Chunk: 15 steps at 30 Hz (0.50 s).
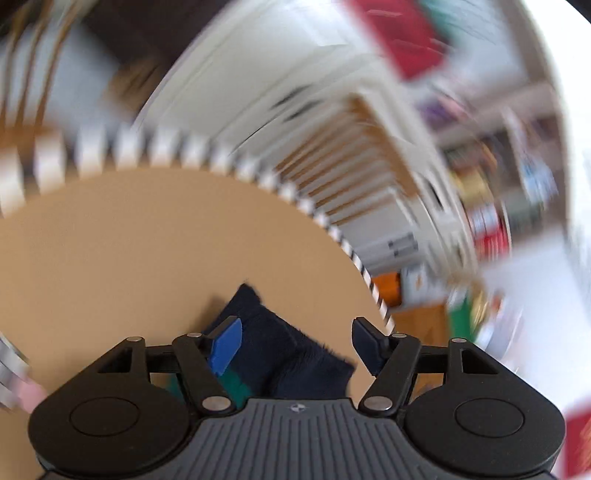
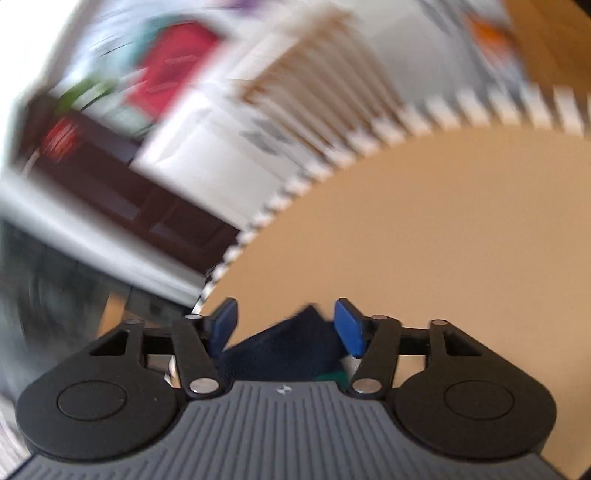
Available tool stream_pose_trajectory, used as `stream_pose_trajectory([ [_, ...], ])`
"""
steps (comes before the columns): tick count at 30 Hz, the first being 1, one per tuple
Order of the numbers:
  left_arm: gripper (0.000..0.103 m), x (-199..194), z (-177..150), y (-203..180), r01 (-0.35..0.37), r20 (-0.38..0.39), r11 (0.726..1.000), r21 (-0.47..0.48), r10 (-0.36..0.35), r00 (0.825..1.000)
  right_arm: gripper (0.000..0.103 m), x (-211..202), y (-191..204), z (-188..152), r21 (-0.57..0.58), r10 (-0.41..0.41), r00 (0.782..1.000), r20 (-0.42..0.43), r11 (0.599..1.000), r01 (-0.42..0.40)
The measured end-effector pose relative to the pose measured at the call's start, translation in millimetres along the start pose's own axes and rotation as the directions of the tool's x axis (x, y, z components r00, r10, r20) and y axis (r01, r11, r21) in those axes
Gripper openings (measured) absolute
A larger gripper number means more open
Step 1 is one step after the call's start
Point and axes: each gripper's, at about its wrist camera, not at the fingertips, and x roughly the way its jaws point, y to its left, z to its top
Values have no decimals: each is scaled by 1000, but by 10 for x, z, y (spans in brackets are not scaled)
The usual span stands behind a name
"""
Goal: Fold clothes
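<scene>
A dark navy garment (image 1: 288,354) with a green patch lies on the tan table (image 1: 129,258), close under my left gripper (image 1: 295,339). The left jaws stand wide apart, with the cloth between and below them. In the right wrist view the same navy garment (image 2: 288,350) lies between the spread jaws of my right gripper (image 2: 286,325), on the tan table (image 2: 443,240). A bit of green shows by the right finger. Neither gripper pinches the cloth. Both views are blurred by motion.
The table edge carries a black-and-white striped band (image 1: 332,225). Beyond it are a white slatted crib (image 1: 351,155), a red panel (image 1: 402,33), shelves of coloured items (image 1: 484,206), and a dark wooden cabinet (image 2: 129,192).
</scene>
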Motion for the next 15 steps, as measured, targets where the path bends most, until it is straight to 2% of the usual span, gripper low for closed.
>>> stream_pose_trajectory([
  [1,68,-58,-169,-116,7,3,997,82,-7,1000,26,-39,183,-145,-101,13,1000,-15,995,-15],
  [3,67,-136,-530,-325,13,0,970,244,-13,1000,20,18,496,-481,-278,-10,998,-69,960,-10],
  [4,65,-89,-743,-368,-11,-12,948,318,16,1000,18,91,589,-656,-337,-31,995,-95,941,-3],
  [6,50,90,-1097,-283,-138,-15,898,418,159,987,15,289,618,-978,-424,-110,984,-141,905,40],
  [7,45,141,-1240,-133,-211,-5,870,446,238,971,15,366,579,-1106,-470,-179,975,-133,877,97],
  [8,36,147,-1350,16,-250,16,856,453,272,962,14,412,509,-1222,-504,-229,967,-114,852,142],
  [10,35,64,-1455,229,-245,69,872,425,238,969,13,386,304,-1388,-517,-253,966,-59,835,188],
  [12,36,95,-1424,133,-252,52,863,438,256,965,14,296,278,-1420,-489,-240,969,-57,853,182],
  [13,37,150,-1346,77,-245,24,863,441,262,965,16,256,318,-1403,-505,-238,968,-74,847,169],
  [14,41,140,-1249,57,-224,-14,877,425,254,967,18,224,367,-1345,-498,-217,971,-97,855,141],
  [15,54,32,-1147,89,-194,-54,905,378,230,972,23,128,367,-1255,-459,-168,980,-110,883,100],
])
